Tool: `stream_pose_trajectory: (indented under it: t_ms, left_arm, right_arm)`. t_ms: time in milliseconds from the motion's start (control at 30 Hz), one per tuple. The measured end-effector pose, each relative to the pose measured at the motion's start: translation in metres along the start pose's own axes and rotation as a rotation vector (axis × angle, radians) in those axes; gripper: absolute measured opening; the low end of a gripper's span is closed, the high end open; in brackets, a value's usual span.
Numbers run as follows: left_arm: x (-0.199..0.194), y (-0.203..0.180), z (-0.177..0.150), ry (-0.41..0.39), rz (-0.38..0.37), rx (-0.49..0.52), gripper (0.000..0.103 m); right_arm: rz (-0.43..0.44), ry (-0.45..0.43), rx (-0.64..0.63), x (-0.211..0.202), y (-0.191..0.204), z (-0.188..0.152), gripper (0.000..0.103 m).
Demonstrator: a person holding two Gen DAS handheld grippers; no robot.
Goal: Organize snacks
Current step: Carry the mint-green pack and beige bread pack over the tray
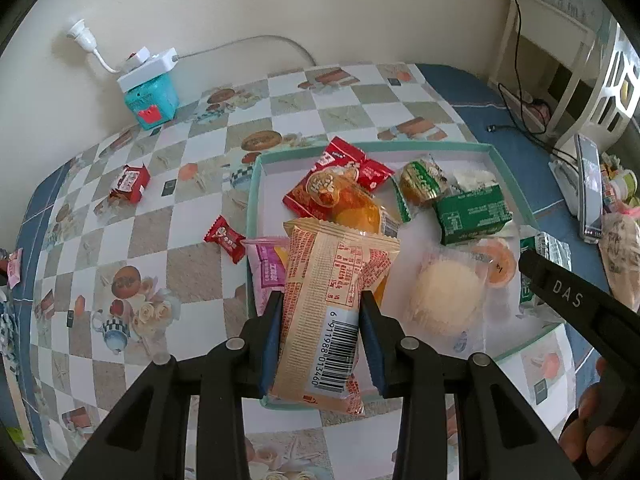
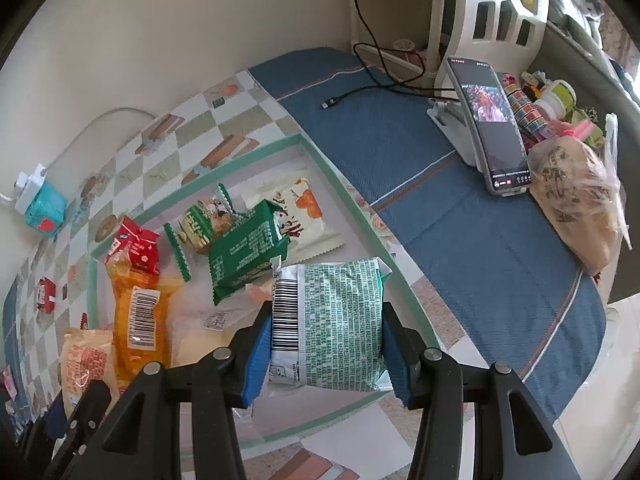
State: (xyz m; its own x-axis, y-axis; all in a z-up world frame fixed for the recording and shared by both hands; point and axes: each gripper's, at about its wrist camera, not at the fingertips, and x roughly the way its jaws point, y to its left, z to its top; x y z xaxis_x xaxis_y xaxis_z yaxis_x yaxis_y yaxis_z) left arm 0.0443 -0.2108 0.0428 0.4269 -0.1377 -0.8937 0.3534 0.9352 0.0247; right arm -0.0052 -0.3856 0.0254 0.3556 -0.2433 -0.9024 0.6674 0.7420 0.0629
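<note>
A shallow box with a teal rim lies on the table and holds several wrapped snacks. My left gripper is shut on a pale orange snack packet with a barcode, held over the box's near left part; this packet also shows in the right wrist view. My right gripper is shut on a green-and-white printed packet, held over the box's near right edge. The right gripper's black body shows at the right of the left wrist view.
Two red snacks lie on the checked tablecloth left of the box. A teal box with a white adapter stands by the wall. A phone on a stand, a bagged item and a loose cable are at the right.
</note>
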Motion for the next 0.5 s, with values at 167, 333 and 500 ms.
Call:
stream_pose_trajectory:
  t_ms: [167, 333, 500]
  left_arm:
    - [0.006, -0.005, -0.001, 0.024, 0.005, 0.011, 0.039]
    - [0.013, -0.011, -0.003, 0.05, 0.005, 0.035, 0.039]
    - [0.015, -0.022, -0.006, 0.059, 0.002, 0.068, 0.039]
  right_arm:
    - [-0.01, 0.019, 0.015, 0.008, -0.003, -0.002, 0.053]
    - [-0.017, 0.037, 0.034, 0.016, -0.008, -0.002, 0.053]
    - [-0.032, 0.044, 0.047, 0.019, -0.012, -0.002, 0.053]
